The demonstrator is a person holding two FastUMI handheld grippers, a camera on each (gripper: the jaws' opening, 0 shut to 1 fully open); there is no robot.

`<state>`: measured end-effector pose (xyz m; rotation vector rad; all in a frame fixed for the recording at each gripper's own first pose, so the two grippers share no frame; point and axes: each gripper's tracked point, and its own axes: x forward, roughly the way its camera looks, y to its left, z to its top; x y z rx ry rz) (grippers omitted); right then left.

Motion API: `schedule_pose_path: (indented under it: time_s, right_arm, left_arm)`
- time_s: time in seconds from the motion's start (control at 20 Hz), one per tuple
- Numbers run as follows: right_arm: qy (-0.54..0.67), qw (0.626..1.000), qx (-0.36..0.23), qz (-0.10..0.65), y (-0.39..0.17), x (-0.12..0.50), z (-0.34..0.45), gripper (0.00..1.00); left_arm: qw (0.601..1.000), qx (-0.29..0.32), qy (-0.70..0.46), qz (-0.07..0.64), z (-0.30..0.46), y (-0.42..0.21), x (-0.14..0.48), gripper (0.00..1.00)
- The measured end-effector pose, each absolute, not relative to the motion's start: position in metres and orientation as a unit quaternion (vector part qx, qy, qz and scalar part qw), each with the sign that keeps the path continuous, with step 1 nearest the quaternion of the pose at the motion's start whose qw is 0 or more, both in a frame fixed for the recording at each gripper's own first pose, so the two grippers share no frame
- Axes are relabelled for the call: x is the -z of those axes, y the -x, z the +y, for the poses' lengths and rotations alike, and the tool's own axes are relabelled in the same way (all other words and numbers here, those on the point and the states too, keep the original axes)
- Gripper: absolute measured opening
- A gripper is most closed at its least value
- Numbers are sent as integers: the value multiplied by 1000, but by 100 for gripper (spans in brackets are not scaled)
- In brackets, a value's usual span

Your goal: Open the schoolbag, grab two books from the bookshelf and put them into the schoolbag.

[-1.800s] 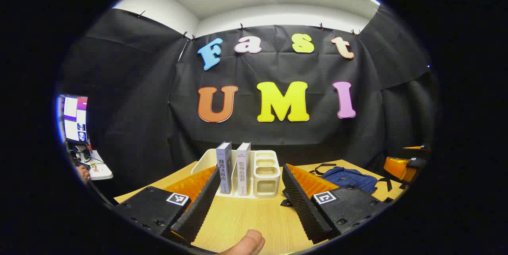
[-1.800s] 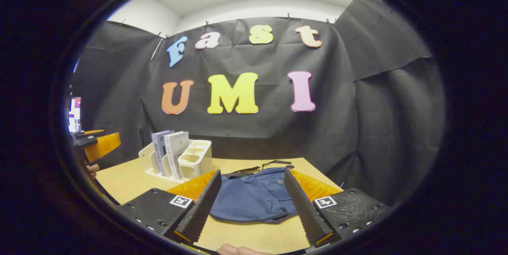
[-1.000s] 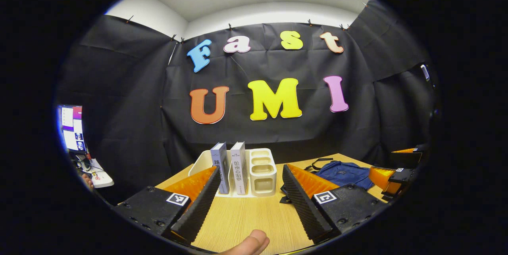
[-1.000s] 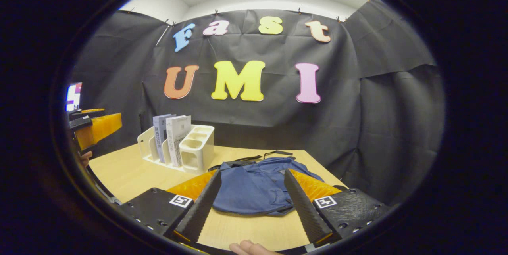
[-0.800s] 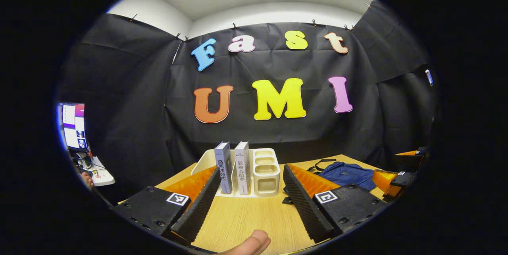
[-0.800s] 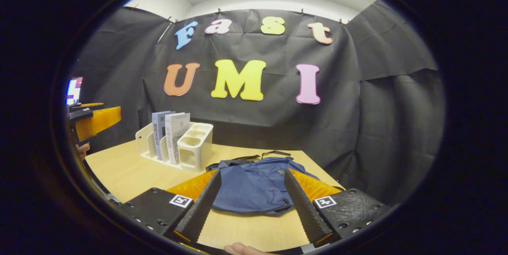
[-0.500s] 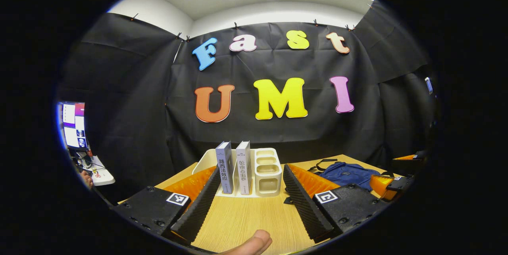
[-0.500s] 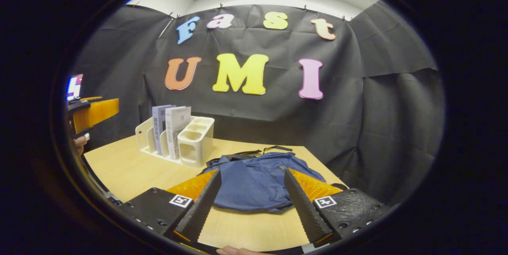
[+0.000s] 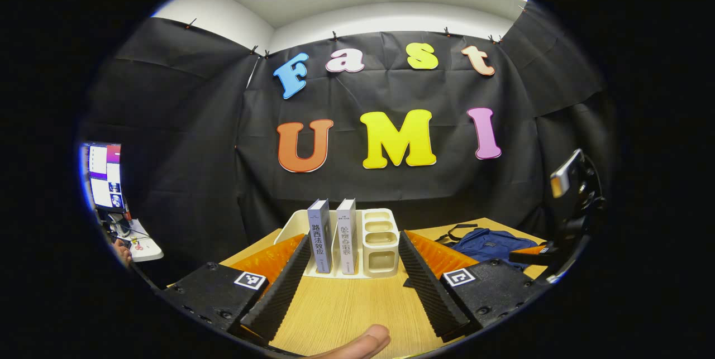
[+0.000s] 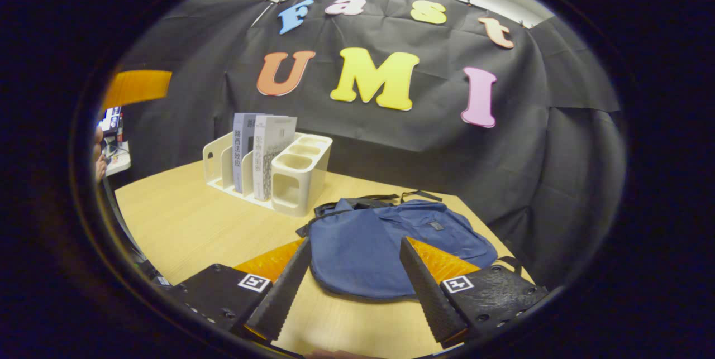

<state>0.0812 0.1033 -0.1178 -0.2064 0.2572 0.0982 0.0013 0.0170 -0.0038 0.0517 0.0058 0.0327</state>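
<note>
A blue schoolbag (image 10: 385, 247) lies flat on the wooden table (image 10: 184, 219), straps toward the wall, no opening showing. My right gripper (image 10: 354, 242) hovers open just above its near edge, nothing between the fingers. Left of the bag stands a white bookshelf rack (image 10: 296, 172) holding two upright books, a grey one (image 10: 243, 152) and a white one (image 10: 268, 149). In the left gripper view my left gripper (image 9: 354, 239) is open, short of the rack (image 9: 380, 236) and facing the grey book (image 9: 319, 235) and white book (image 9: 346, 235). The bag (image 9: 491, 242) lies to their right.
The right gripper's body (image 9: 575, 202) rises at the far right of the left gripper view, over the bag. A thumb (image 9: 363, 345) shows at the bottom. A monitor (image 9: 103, 175) and a small desk stand beyond the table's left edge. Black cloth walls close the back and right.
The right gripper has risen, moved nearer the bag and tipped down, so the bag and rack look bigger and lower. The left gripper has barely moved. Both stay open.
</note>
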Motion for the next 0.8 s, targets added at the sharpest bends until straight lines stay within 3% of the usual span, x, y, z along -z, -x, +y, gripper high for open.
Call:
schedule_pose_path:
  time_s: [0.35, 0.55, 0.6, 0.65, 0.8]
  right_arm:
    - [157, 966, -65, 193, -131, 179, 147, 98]
    - [216, 949, -42, 225, -156, 208, 151, 95]
    - [238, 944, -33, 227, -164, 213, 149, 97]
    - [256, 939, -22, 229, -171, 215, 145, 98]
    - [269, 936, -4, 226, -188, 212, 139, 99]
  left_arm:
    - [999, -34, -23, -13, 34, 5, -6, 99]
    - [999, -42, -17, -3, 38, 3, -1, 99]
    - [999, -42, -17, -8, 39, 5, -5, 94]
    - [999, -40, -15, -13, 40, 6, -7, 99]
    - [999, -29, -10, -21, 34, 8, -10, 99]
